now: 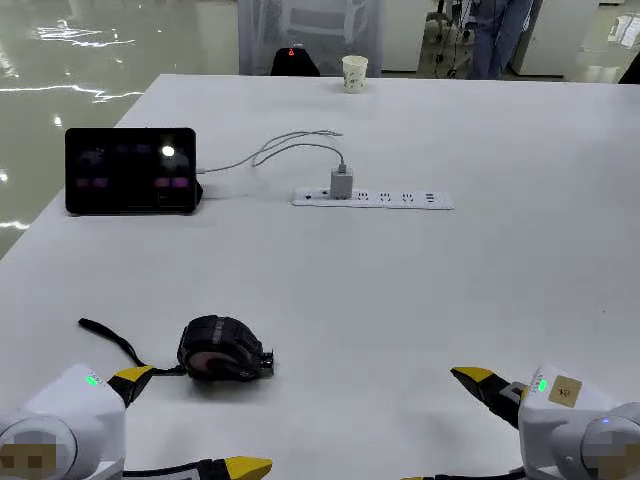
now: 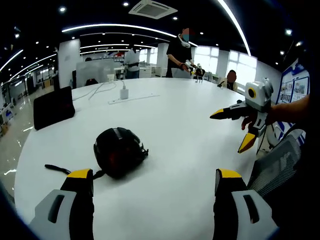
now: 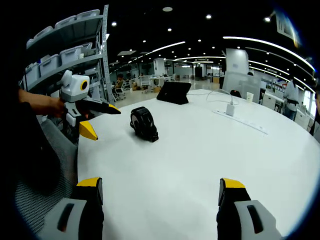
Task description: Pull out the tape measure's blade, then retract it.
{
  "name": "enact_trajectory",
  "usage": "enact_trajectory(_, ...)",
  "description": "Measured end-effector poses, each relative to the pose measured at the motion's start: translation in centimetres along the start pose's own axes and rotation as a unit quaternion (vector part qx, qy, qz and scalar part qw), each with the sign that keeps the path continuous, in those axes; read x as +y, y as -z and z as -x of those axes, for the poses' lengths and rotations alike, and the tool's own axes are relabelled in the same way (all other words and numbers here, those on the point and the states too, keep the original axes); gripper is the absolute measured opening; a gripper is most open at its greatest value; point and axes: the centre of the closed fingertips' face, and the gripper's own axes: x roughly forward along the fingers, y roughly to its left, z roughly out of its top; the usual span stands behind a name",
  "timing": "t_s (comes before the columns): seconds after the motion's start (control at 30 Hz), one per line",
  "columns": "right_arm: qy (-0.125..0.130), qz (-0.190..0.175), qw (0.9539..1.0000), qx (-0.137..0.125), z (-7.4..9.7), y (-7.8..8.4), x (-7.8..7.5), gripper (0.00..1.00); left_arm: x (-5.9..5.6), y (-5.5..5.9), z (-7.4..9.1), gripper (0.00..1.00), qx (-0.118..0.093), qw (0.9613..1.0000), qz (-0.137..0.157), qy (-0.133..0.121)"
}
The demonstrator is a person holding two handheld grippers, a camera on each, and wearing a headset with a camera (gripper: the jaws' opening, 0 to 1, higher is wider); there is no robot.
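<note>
Tape measure (image 1: 222,348) lying near the surface's (image 1: 400,290) front left corner.
Left gripper (image 1: 192,420) and right gripper (image 3: 161,182) hover nearby, jaws spread, holding nothing.

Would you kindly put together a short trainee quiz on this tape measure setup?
1. True or false: the left tool is shut on the tape measure.
2. What is plugged into the power strip? A) a white charger B) a lamp C) nothing
3. Fill in: the tape measure lies nearer the ___ tool.
Key: 1 false: the left tool and the right tool are both open, and the tape measure lies untouched on the table. 2 A. 3 left.
</note>
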Motion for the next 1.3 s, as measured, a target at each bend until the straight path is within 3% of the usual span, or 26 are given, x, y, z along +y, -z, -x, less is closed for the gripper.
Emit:
enact_trajectory(0.43,0.008,0.000,0.9998,-0.016,0.9,0.2,0.2,0.99,-0.4,0.3,1.0,0.99,-0.014,0.9992,-0.025,0.027)
enact_trajectory(0.8,0.010,0.003,0.9998,-0.015,1.3,0.3,0.3,0.99,0.1,0.1,1.6,0.99,-0.033,0.9990,-0.022,0.022)
enact_trajectory(1.3,0.013,0.003,0.9998,-0.015,1.8,0.3,0.2,0.99,0.0,-0.1,1.8,0.99,-0.034,0.9988,-0.026,0.024)
